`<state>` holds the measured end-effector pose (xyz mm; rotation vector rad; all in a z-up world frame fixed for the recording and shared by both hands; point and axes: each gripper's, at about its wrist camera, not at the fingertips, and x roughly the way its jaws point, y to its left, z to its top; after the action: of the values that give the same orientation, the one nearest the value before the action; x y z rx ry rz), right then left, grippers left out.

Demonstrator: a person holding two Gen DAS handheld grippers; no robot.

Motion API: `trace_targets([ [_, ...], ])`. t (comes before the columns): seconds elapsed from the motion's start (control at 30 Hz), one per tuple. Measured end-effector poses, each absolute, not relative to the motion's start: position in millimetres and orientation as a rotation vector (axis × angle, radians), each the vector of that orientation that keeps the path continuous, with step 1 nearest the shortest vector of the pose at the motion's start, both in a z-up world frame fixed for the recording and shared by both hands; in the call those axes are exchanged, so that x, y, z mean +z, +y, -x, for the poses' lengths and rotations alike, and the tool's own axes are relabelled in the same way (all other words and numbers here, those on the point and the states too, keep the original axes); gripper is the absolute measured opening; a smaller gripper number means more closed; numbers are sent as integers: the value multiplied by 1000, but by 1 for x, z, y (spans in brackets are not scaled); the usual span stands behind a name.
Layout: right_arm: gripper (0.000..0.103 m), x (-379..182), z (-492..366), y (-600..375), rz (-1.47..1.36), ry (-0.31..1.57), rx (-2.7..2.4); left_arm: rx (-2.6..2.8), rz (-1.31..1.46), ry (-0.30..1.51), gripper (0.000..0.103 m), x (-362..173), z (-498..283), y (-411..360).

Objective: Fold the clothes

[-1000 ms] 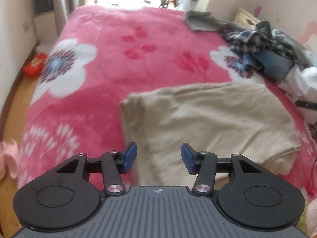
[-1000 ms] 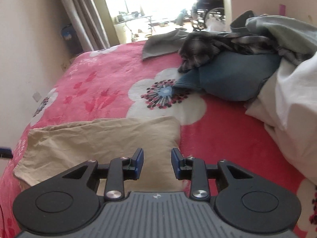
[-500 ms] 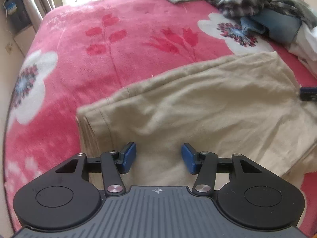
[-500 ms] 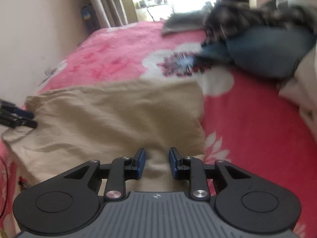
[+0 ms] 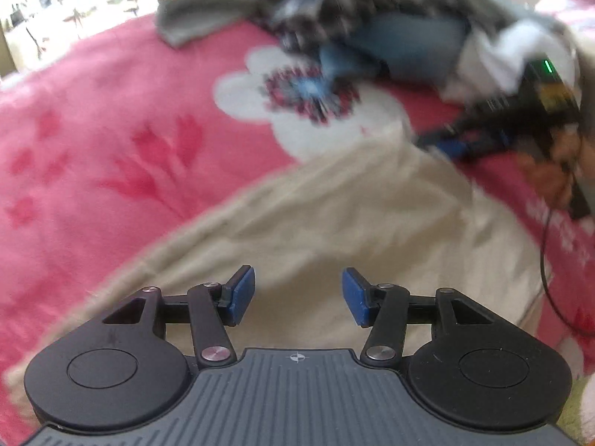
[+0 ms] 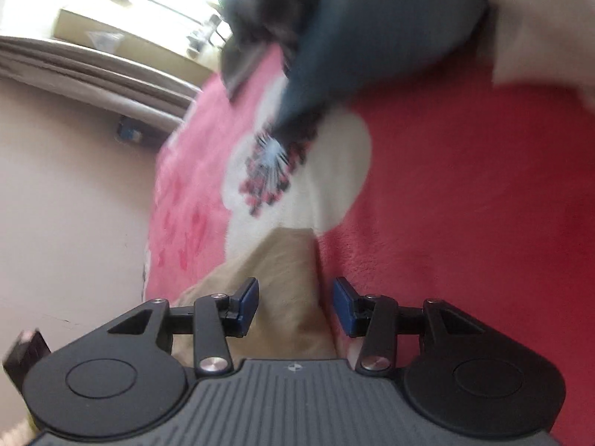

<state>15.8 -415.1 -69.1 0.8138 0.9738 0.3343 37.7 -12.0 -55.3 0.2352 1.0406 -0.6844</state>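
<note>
On the bed, a beige, soft-woven garment [image 5: 353,230] lies spread flat over a plush pink-red blanket w/ white flower prints [image 5: 93,141]. Left gripper [image 5: 298,295] sits low over the garment near its close edge; its 2 blue-padded fingers stand wide apart w/ only beige cloth showing between them, nothing clamped. Whether the pads touch the fabric can't be told.

Right wrist view is tilted & motion-blurred. Right gripper [image 6: 295,306] has its jaws wide too, straddling the garment's right edge [image 6: 286,278]: left pad over beige cloth, right pad over bare red blanket. Nothing held there either. The cloth narrows to a corner ahead of the jaws, just short of a white flower w/ a dark red & blue centre [image 6: 297,171].

Across the left view, the right gripper's black body w/ a green light [image 5: 520,119] hovers at the garment's far right corner, a hand [image 5: 561,163] gripping it, a thin black cable [image 5: 546,260] trailing down.

At the far side, well apart from the beige piece, sits a rumpled heap of clothes [image 5: 390,37]: grey knit, dark checked fabric, slate-blue cloth, white cotton. Blanket pile looks fuzzy; garment surface shows low creases.
</note>
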Motion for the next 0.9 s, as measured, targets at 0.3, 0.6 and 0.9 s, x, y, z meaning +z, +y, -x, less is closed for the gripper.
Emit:
trace_targets([
  [0.3,12,-45,-20,-383,-474,703,486,-660,-175,1083,52,-75,-39,-9],
  [0.6,22,-52,7,-420,-664,745,346,-661,-182,1078,52,-74,-40,-9],
  [0.9,19,-44,96,-380,-313,938,440,-652,-183,1053,52,-73,-35,0],
])
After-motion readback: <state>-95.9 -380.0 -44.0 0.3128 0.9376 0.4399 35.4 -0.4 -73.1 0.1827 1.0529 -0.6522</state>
